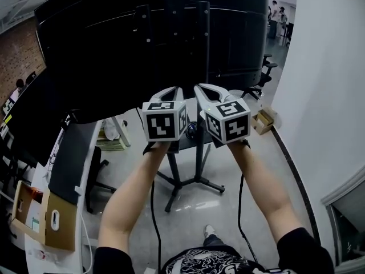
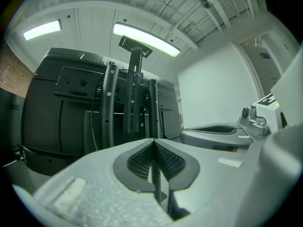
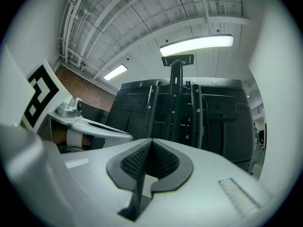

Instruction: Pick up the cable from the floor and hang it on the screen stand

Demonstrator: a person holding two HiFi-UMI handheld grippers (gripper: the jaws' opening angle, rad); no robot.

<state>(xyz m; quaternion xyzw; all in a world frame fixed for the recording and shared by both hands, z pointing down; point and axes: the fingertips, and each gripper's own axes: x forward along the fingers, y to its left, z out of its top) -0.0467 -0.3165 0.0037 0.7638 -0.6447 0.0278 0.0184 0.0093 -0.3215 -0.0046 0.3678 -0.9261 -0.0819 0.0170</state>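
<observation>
Head view: both claws raised side by side, just in front of the screen stand [image 1: 197, 153], tips aimed at the back of the screen [image 1: 142, 39]
Left gripper [image 1: 175, 89]: pinched tip to tip, pads meeting, nothing caught between them, so empty
Right gripper [image 1: 198, 87]: same story, closed on air, just beside the left one and level with it
Cable: no clear sight of it on the floor round the stand's feet, and certainly not in either claw
Dark cords [image 1: 154, 216]: two of them trailing down from the wrists, well short of the stand's base; likely the grippers' own leads, not certain
Thin cable [image 2: 93, 117]: down along the stand's uprights behind the screen, seen from both gripper views; the task's cable already hung or just the screen's own wiring, cannot tell
Step in hand: by the look of it, a pause up at the stand with nothing held, either ahead of the pick-up or just past the hang
Next move, if the pick is not yet made: down to the floor by the stand's base, jaws spread, a firm pinch on the cable, then back up to drape it over a bar of the stand
</observation>
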